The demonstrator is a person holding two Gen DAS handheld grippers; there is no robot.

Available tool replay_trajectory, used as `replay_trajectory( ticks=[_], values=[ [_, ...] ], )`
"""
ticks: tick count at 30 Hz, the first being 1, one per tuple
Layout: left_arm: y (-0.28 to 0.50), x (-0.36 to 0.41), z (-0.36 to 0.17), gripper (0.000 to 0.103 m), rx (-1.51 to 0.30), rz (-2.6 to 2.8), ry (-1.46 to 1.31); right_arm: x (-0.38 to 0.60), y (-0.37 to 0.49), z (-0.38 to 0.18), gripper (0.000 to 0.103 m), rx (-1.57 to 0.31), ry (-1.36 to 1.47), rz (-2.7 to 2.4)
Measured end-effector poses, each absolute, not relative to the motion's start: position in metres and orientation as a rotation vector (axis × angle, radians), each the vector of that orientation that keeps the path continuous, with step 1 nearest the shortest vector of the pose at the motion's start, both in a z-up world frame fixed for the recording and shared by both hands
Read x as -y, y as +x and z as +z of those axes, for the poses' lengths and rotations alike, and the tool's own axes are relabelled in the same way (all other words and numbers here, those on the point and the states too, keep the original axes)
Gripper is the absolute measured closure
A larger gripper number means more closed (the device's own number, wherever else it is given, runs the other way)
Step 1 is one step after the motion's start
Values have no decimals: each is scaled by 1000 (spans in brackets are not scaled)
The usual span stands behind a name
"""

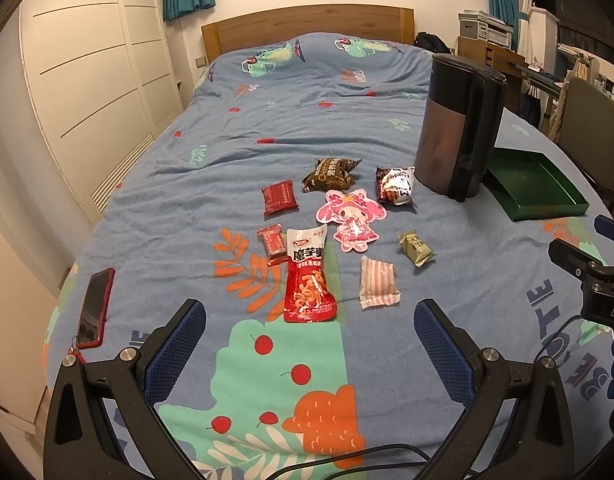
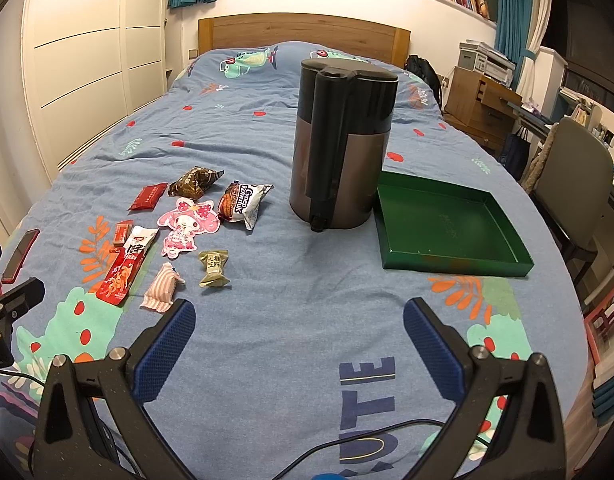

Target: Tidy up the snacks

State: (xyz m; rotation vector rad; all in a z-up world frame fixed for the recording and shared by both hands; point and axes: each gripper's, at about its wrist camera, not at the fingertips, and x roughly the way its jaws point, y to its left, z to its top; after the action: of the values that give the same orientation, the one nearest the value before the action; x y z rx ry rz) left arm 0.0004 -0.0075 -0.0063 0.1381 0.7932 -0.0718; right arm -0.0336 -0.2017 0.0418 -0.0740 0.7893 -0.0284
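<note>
So nothing is picked yet: every snack lies loose on the bedspread (image 2: 307, 280), all on the far side of the kettle (image 2: 341, 140) from the green tray (image 2: 447, 224), which sits just beside the kettle. Start with the striped candy (image 2: 163, 286) or the red pouch (image 1: 309, 280), the ones furthest from the kettle. Come straight down and pinch across the short width so the wrapper doesn't slide. Left gripper (image 1: 309, 332) is spread wide, empty, low over the bedspread and facing the pouch. Right gripper (image 2: 299, 332) is also spread, empty, aimed between the kettle and tray.
</note>
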Motion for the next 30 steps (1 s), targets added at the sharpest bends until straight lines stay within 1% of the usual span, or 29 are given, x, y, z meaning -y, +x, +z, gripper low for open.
replay_trajectory(
  ticks=[30],
  values=[
    [6,13,-15,1,-821,-112,173,193,-30,38,0,-787,-69,-8]
  ],
)
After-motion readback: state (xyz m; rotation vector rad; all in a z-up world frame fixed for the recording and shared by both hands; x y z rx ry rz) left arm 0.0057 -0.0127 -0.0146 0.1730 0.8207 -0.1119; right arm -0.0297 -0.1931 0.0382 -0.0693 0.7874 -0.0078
